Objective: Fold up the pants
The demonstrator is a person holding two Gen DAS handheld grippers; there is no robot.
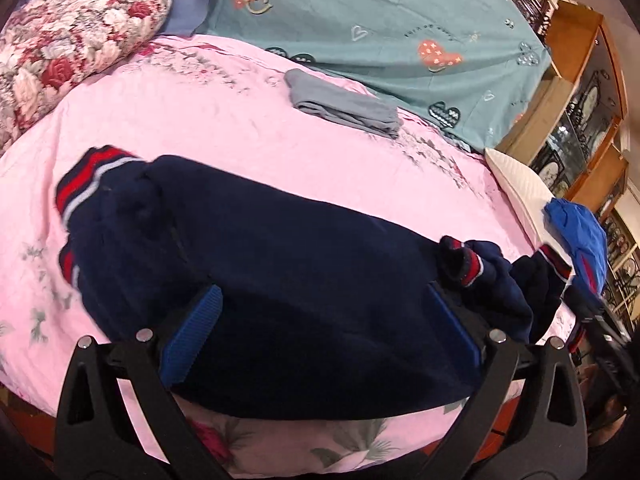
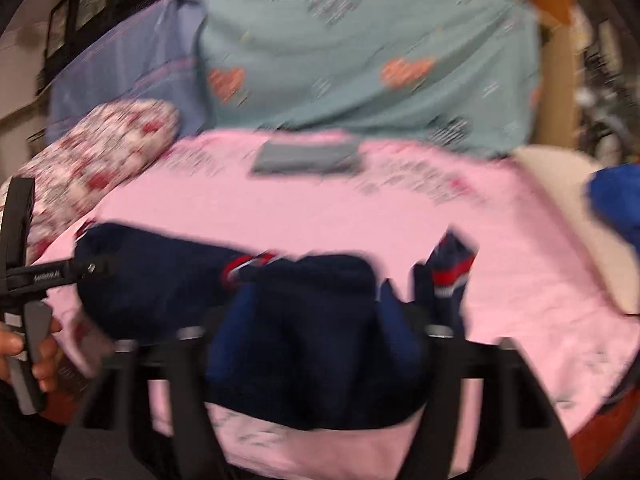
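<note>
A floral pillow (image 1: 60, 48) lies at the far left of the bed, on its pink sheet (image 1: 240, 128). Nearer, the navy pants (image 1: 280, 240) stretch across the sheet, the red-and-white striped waistband (image 1: 86, 184) at their left end and the striped cuffs (image 1: 468, 264) bunched at the right. The left gripper (image 1: 320, 320) stands with its jaws wide apart, the blue pads on either side of the dark cloth; whether they press on it I cannot tell. Behind the pants a folded grey garment (image 1: 344, 106) lies near the teal heart-print cover (image 1: 400, 28). At the right edge a blue cloth (image 1: 580, 236) rests on a white pillow (image 1: 516, 184). The right wrist view is blurred: the right gripper (image 2: 316, 328) appears wide open, with the cuff end of the pants heaped between its jaws. At that view's left edge a hand (image 2: 36, 352) grips the other gripper's handle.
</note>
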